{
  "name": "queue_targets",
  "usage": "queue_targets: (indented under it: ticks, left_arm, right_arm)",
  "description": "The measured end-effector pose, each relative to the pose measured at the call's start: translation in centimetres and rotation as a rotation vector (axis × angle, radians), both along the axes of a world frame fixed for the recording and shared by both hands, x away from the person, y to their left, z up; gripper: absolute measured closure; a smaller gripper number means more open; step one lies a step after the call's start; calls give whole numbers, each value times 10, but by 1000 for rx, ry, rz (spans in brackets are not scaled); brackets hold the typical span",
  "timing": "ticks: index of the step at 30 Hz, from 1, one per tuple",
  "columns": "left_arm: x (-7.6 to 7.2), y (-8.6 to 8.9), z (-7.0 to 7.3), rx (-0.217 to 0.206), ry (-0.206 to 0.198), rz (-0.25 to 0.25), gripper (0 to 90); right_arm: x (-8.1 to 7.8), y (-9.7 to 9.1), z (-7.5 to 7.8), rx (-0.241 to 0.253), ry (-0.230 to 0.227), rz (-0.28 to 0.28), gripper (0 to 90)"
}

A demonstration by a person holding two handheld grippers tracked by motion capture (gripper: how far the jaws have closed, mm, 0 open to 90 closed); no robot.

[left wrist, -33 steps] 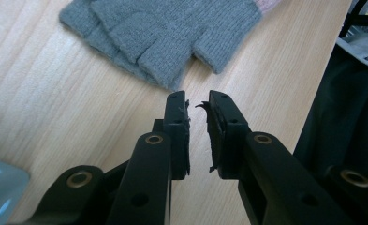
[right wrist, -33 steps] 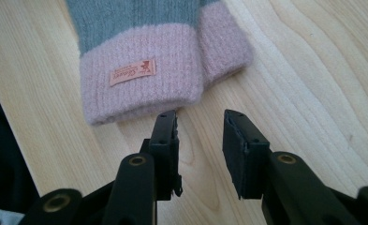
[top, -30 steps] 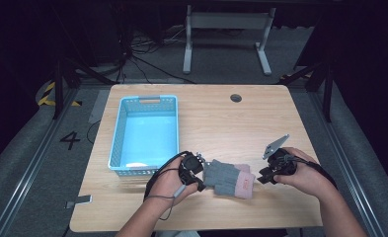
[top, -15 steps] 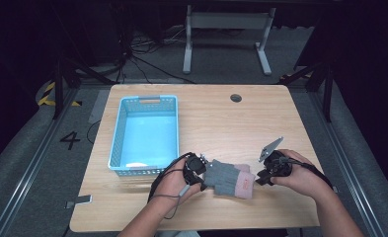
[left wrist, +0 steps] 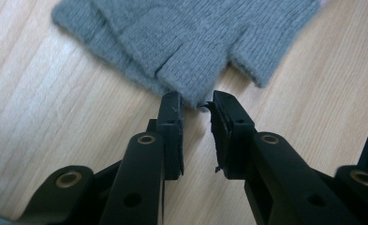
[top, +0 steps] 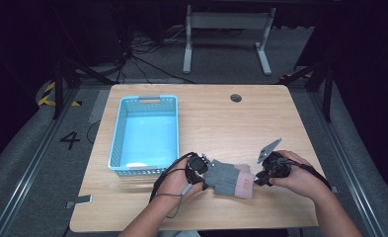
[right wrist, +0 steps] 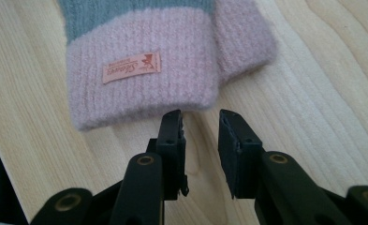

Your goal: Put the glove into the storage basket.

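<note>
Both forearms are bare, with no sleeves. The left gripper [top: 205,168] and the right gripper [top: 261,178] are black, each with two blocky jaws, flat rubbery pads and brass-ringed screw holes. A thin dark cable [top: 168,195] loops from the left one; a grey three-cornered plate [top: 269,149] tops the right.

In the right gripper view, the right gripper [right wrist: 200,117] pointed its two black jaws at the pink cuff of a knitted glove [right wrist: 139,70] that lay flat on the pale wooden desk [right wrist: 312,93]. The jaws had just been closing, yet a gap remained between them with only bare wood in it, and their tips stood just short of the cuff's hem without pinching it. The cuff carried a small salmon label [right wrist: 131,68] with script too fine to read, and above the pink band the knit turned grey.
</note>
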State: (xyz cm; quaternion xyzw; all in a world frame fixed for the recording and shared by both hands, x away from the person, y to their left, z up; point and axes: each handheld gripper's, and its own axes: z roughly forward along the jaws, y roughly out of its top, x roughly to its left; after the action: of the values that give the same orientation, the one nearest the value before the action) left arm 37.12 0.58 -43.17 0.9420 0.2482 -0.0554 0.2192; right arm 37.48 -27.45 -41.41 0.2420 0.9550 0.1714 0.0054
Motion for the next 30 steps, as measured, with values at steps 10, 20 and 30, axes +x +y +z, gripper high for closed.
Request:
queue_targets:
  ticks: [10, 20, 30]
  left_arm:
    - [0, -5, -2, 12, -4, -4, 771]
    - [-2, -8, 2, 22, -42, 17, 883]
    - [-7, -4, 11, -2, -53, 17, 890]
  right_arm:
    - [-1, 5, -1, -2, -5, 5, 718]
    - [-2, 10, 2, -10, -51, 20, 771]
    - [-6, 9, 15, 6, -62, -11, 868]
